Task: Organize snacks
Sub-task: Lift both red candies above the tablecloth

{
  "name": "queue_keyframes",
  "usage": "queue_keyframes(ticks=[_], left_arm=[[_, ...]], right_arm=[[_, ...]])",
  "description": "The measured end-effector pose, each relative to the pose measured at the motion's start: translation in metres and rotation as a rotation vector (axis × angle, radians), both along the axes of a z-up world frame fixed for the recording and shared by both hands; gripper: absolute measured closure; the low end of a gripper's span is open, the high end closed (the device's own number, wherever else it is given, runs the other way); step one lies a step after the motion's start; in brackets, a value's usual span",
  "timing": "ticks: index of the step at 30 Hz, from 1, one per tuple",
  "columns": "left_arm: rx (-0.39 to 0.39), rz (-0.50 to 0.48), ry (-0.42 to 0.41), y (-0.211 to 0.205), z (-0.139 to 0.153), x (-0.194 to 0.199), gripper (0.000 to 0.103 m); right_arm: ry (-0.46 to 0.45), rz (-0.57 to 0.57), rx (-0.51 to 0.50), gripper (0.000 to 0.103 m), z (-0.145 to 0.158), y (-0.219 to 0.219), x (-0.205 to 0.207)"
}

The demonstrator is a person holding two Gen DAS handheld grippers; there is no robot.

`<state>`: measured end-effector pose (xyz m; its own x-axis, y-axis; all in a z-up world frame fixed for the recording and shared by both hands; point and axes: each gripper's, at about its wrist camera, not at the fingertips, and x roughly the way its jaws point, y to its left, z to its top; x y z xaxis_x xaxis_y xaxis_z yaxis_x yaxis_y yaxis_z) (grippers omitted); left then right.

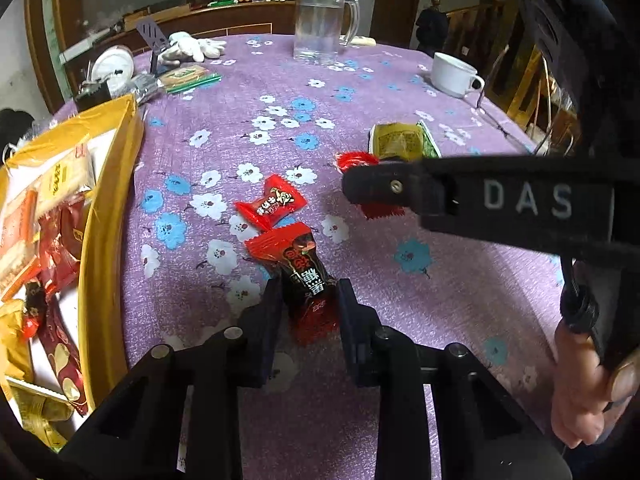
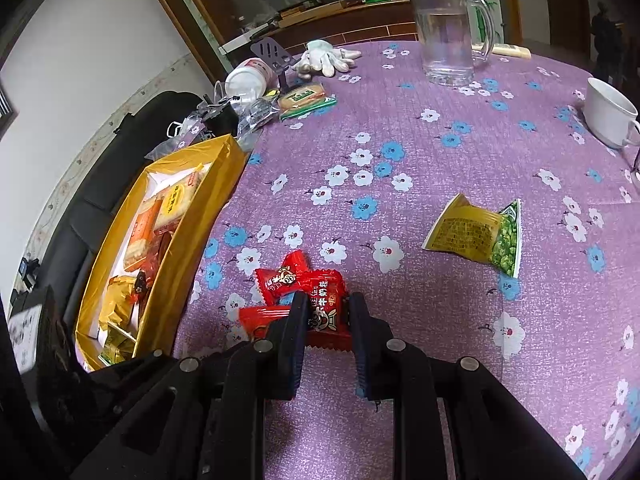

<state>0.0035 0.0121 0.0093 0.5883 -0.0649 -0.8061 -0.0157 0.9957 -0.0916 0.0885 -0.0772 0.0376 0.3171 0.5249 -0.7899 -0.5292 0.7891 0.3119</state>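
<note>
Far left, the yellow box (image 1: 116,216) already holds a good pile of wrapped snacks, so a fair share of the tidying looks done. Still out on the purple cloth (image 1: 400,320): a few red candies and one green pea packet (image 2: 476,236), which lies well apart to the right.

The left gripper (image 1: 308,300) has its jaws drawn in close on a dark red candy (image 1: 306,276) — pads at both sides of the wrapper, which looks gripped, and it sits low over the cloth. Just beyond lies a loose red candy (image 1: 272,202), not yet picked up.

The right gripper (image 2: 326,316) is clamped tight on another red sweet (image 2: 324,300), with two more red wrappers beside it at its left.

The left view alone shows the right tool from the side, a hand (image 1: 580,384) on its handle, and the dark wrapper's print. The right view alone gives the whole pea packet, the box's far end and the black sofa (image 2: 120,168) behind it.
</note>
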Motion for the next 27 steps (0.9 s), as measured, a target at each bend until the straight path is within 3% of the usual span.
queue_keyframes(ticks=[6, 14, 20, 27], left_arm=[[-0.029, 0.009, 0.019, 0.001, 0.001, 0.004, 0.076], [0.026, 0.016, -0.005, -0.003, -0.002, 0.019, 0.076], [-0.002, 0.044, -0.043, 0.008, -0.002, 0.021, 0.083], [-0.039, 0.045, -0.068, 0.013, 0.002, 0.018, 0.084]], right_arm=[[0.003, -0.011, -0.003, 0.081, -0.001, -0.001, 0.001], [-0.003, -0.025, -0.009, 0.081, -0.001, -0.003, 0.002], [-0.002, -0.03, -0.01, 0.081, -0.001, -0.004, 0.003], [0.005, -0.041, -0.009, 0.081, -0.002, -0.005, 0.004]])
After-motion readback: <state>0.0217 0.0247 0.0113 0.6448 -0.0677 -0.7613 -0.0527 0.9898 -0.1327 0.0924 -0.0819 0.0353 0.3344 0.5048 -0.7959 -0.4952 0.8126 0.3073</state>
